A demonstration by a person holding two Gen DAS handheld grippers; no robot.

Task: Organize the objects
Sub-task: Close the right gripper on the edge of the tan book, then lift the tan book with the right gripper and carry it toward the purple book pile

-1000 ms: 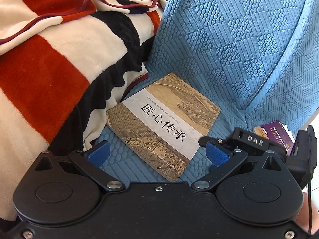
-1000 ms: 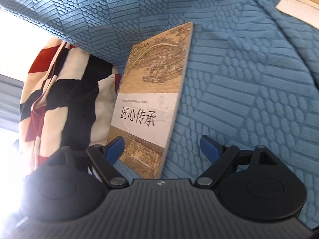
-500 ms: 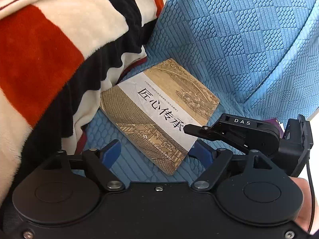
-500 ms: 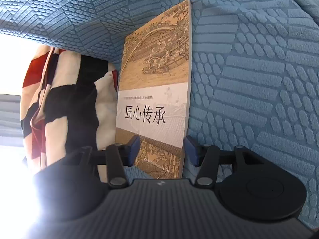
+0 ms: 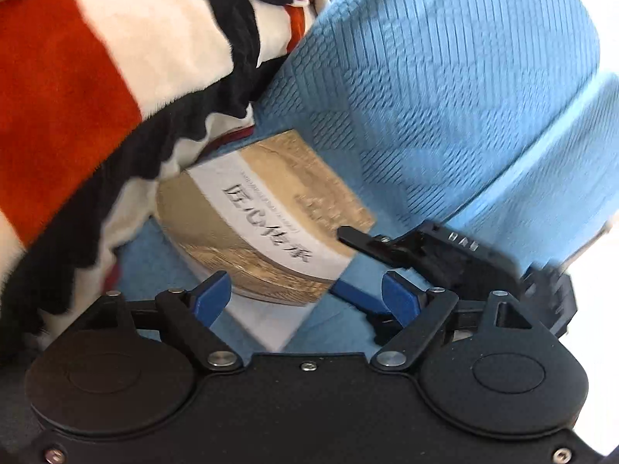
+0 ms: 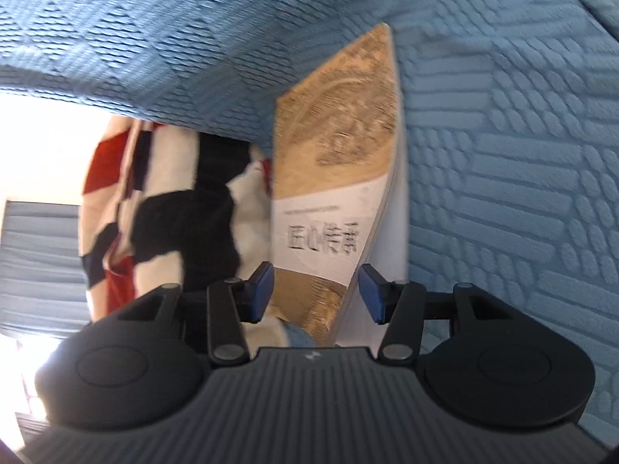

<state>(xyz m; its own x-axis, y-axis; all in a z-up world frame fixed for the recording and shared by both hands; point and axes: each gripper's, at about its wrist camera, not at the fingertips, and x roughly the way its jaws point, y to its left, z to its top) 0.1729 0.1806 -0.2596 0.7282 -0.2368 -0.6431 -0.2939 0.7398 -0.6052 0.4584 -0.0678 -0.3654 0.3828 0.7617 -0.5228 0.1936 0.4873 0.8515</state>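
Left wrist view is showing the book (image 5: 267,220) lying on the blue sofa (image 5: 445,89), its cover bowing upward, the striped blanket (image 5: 96,77) at ten o'clock. The right gripper (image 6: 315,294) is reaching in from three o'clock, straddling the book's edge, seemingly pinching it, though blur is hiding the contact. The left gripper (image 5: 307,295) is hanging open, its jaws just widening, at the book's near corner.

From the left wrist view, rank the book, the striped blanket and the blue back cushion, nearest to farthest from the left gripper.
1. Book: between the left gripper fingers, its cover curling up.
2. Striped blanket: off to the left, beyond the book.
3. Blue back cushion: upper right, behind the book.
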